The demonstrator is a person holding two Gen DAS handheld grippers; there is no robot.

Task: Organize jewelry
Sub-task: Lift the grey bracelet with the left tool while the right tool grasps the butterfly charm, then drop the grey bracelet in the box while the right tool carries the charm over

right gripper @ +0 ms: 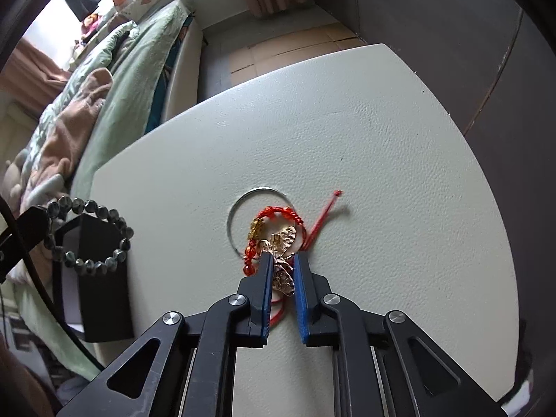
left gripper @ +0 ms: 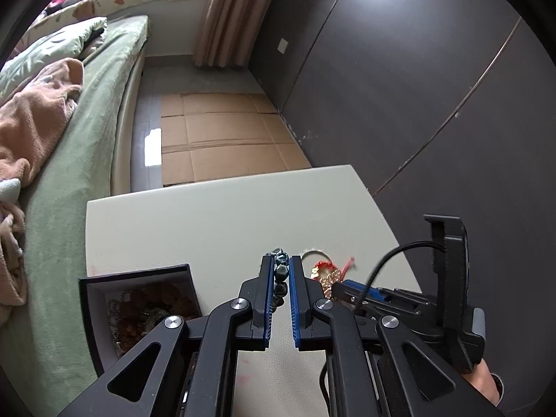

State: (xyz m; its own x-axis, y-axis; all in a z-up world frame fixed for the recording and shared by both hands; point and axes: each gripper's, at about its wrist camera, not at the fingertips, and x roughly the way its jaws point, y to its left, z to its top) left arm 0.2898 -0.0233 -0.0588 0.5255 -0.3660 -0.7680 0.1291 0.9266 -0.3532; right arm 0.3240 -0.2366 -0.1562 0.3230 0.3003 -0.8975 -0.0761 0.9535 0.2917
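Note:
My left gripper (left gripper: 280,260) is shut on a dark green bead bracelet (left gripper: 280,272), held above the white table (left gripper: 208,222); the bracelet also shows in the right wrist view (right gripper: 91,238), hanging over the black jewelry box (right gripper: 100,278). The open box (left gripper: 146,305) holds several chains and beads at lower left. My right gripper (right gripper: 282,257) has its jaws close around a gold butterfly brooch (right gripper: 282,260) on the table. Under the brooch lie a red bead bracelet (right gripper: 274,219) with a red cord and a silver ring bangle (right gripper: 233,219).
A bed with a green cover (left gripper: 87,139) and a pink blanket (left gripper: 34,118) runs along the table's left side. A dark wardrobe wall (left gripper: 399,87) stands to the right. Cardboard sheets (left gripper: 226,139) cover the floor beyond the table.

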